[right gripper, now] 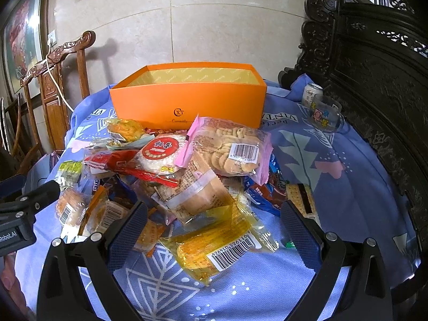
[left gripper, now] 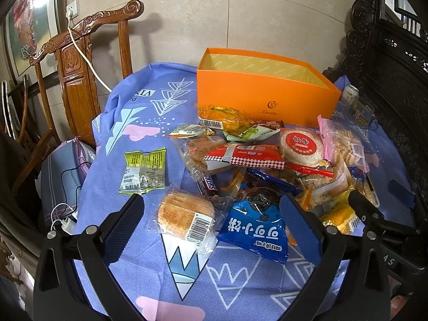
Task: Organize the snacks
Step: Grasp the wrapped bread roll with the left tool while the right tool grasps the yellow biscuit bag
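snack pile (right gripper: 187, 176) lies before the box (right gripper: 187, 101), can (right gripper: 311, 93) right.

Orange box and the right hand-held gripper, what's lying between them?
The right wrist view shows the snack pile there: a yellow corn packet nearest the right hand-held gripper, then a pink-edged biscuit bag and round rice cracker before the orange box.

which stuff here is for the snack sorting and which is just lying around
For the job:
- orange box, open, nothing visible inside
- snack pile in front of it
- green packet lying apart
- left tool and right tool, both open

Just lying about:
- drink can
- glass cup
- wooden chair
- white cable
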Demonstrator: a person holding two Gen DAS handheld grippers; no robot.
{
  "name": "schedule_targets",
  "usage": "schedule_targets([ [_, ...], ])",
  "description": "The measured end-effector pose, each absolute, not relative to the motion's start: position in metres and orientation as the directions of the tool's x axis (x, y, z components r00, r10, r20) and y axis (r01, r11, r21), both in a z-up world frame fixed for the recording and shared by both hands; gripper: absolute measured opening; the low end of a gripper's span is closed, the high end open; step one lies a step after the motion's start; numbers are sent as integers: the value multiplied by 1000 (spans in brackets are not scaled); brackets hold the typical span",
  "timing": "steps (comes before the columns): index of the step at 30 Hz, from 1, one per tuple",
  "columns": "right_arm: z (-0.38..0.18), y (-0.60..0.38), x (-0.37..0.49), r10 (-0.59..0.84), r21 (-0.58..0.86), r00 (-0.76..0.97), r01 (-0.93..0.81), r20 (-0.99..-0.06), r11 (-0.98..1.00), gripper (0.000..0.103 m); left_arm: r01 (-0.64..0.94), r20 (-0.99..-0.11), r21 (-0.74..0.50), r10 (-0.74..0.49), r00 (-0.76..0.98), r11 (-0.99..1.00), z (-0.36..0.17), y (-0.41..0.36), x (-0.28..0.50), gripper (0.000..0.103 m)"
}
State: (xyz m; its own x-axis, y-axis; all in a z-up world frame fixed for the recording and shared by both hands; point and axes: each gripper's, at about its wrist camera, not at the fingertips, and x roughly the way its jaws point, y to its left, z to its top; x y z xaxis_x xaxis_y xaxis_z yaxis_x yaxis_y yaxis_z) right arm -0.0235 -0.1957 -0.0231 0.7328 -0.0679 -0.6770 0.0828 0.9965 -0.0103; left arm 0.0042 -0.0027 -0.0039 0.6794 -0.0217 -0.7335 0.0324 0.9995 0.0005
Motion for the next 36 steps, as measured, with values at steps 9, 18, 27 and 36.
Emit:
schedule_targets([
  [9,-29,-210,-21,-91,-24,722,103,-686,994,100,59,-742,4,-37,670,998,-13,-4,8,99],
  [18,-35,-229,-19,-30,16,715,58,-698,998,100,73,-757,37,-20,654,997,-23,2,11,99],
  [27,-39,-232,-39,123,36,723,-135,-680,990,100,170,-777,58,-63,626,984,-36,-17,7,99],
  [36,-40,-185,-44,192,-64,713,-316,-674,947,100,145,-782,49,-52,621,988,-40,8,9,99],
])
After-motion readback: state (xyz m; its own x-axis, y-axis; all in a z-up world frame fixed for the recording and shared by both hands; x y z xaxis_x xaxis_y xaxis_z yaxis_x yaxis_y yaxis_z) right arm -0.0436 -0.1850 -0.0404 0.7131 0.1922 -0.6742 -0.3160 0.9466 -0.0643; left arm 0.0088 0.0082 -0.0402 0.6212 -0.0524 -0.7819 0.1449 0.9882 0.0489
